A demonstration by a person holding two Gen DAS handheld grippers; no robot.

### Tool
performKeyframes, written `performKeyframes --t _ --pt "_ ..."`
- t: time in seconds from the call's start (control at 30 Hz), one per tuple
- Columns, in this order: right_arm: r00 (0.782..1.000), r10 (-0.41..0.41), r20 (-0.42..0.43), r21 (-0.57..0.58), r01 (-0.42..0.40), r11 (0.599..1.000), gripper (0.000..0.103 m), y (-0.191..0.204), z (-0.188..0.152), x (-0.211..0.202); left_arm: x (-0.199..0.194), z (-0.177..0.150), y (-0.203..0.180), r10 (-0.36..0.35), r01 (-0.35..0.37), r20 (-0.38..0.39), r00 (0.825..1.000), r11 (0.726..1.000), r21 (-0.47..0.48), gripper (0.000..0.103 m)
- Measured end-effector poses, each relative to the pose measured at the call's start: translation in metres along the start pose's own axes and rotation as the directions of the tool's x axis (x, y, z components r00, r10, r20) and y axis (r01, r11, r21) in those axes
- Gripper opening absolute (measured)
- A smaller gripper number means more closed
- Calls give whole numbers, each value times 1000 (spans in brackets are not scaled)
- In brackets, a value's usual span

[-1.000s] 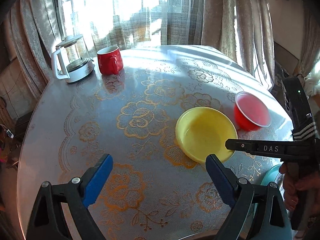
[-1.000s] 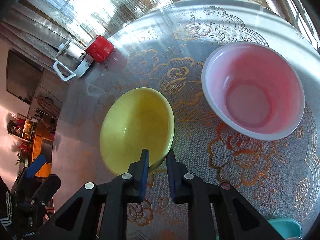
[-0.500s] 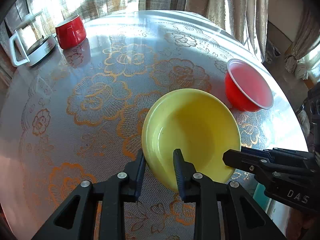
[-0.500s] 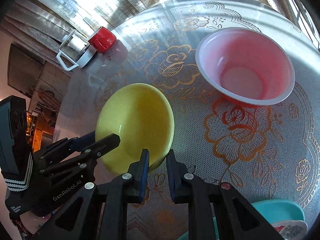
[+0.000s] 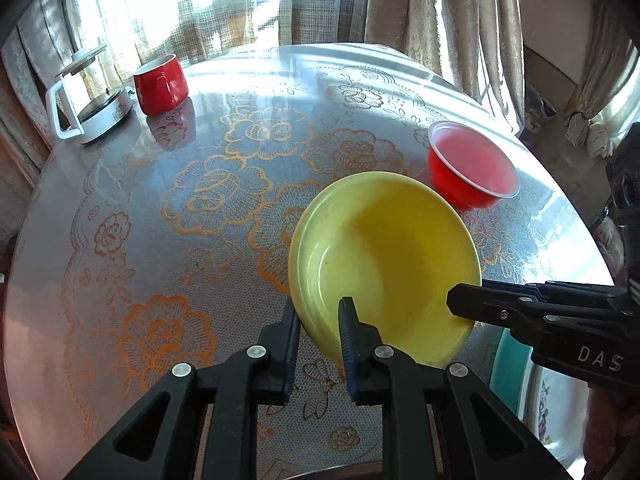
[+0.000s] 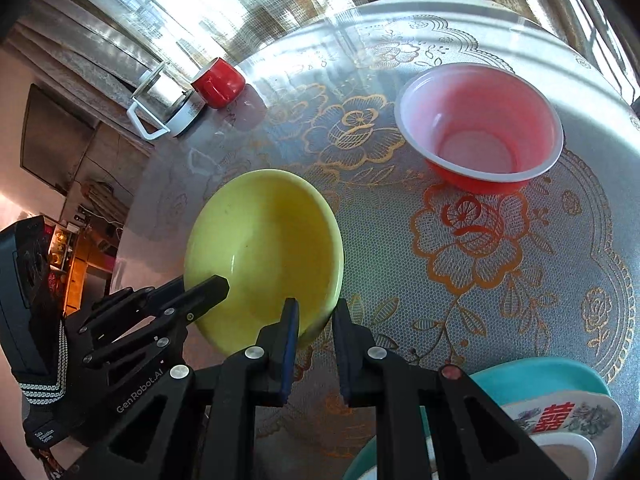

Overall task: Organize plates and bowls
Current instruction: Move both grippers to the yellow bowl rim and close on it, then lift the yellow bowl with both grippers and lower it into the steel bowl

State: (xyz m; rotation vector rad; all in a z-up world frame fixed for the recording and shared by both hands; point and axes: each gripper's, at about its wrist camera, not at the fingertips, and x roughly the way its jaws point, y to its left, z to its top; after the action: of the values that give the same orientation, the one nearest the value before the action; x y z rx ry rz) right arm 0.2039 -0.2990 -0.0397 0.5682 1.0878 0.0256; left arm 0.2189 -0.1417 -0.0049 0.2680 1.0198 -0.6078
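A: Largest element?
B: The table [image 5: 120, 240], round, under a lace-patterned cover; it fills the field ahead of both grippers.

A: And the main task item?
B: The yellow bowl [image 5: 384, 264], directly ahead of the left gripper [image 5: 318, 320]. It is tilted, its near rim between the left fingers. The jaws have just been closing: one pad lies inside the bowl, the other outside, clamped on the rim.

A: The right gripper?
B: The right gripper [image 6: 316, 320] grips the same bowl [image 6: 264, 256] at another point on the rim, one finger inside, one outside. In the left view it enters from the right side [image 5: 456, 304]; in the right view the left gripper enters from the left [image 6: 216, 284].

A: Other dishes?
B: The red bowl [image 6: 480, 124], pale inside, stands upright on the table beyond the right gripper, ahead and to its right, apart from the yellow bowl. A teal plate [image 6: 536, 376] lies just right of the right fingers, with a patterned plate [image 6: 568, 416] on it.

A: Smaller items?
B: Far ahead and left of the left gripper, at the table's far edge: a glass kettle [image 5: 92, 96] with a white handle, and a red mug [image 5: 160, 84] just beside it. Curtains [image 5: 400, 4] hang behind.
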Motion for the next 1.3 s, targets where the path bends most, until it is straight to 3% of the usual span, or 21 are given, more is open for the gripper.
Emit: performKeyframes --t 0.6,0.97,1.3 --pt "993 77 90 -117 -66 991 17 43 -64 -61 -100 -77 -11 33 -32 188 982 999 -8 19" --pt "986 157 61 -115 -149 982 17 56 -109 -64 -114 -137 1 21 -3 184 983 995 -98 20" --pt "988 154 -28 -126 -157 980 18 68 -135 -38 -112 -178 11 22 0 142 990 988 -156 20"
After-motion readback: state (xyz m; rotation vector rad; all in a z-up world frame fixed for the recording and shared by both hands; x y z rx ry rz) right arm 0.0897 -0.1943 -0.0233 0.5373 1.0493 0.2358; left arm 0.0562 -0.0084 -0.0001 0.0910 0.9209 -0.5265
